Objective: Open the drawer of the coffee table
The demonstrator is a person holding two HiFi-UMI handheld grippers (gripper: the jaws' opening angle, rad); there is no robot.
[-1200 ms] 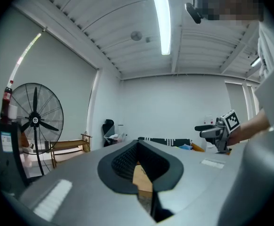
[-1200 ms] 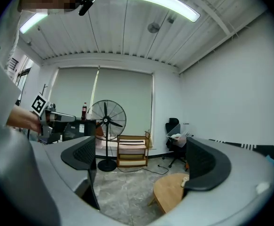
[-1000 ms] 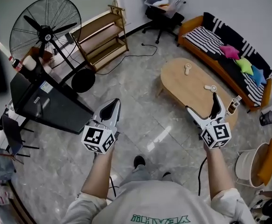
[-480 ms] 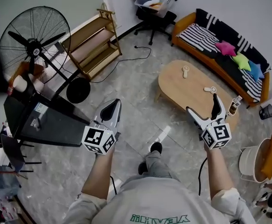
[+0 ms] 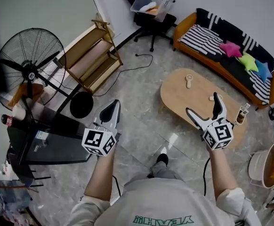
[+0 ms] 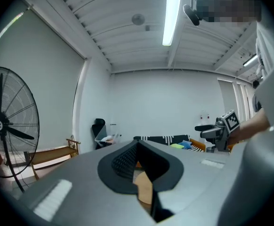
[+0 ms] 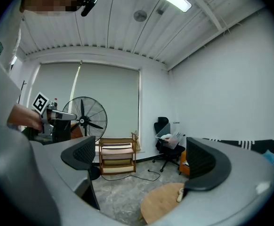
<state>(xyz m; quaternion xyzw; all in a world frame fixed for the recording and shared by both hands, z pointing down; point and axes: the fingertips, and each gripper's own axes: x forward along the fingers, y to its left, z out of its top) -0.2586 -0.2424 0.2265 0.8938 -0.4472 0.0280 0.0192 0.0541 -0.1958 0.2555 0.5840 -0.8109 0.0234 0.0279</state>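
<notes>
Coffee table (image 5: 180, 97) far right: oval, light-wood tabletop, two small pale items (image 5: 189, 81) on it. Left gripper (image 5: 112, 106) jaws pressed together, empty; right gripper (image 5: 203, 105) jaws wide, empty.

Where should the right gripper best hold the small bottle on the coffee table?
Likely around its body, coming level from the near side: the bottle stands upright at the table edge facing the sofa, and the open right gripper is nearest.
</notes>
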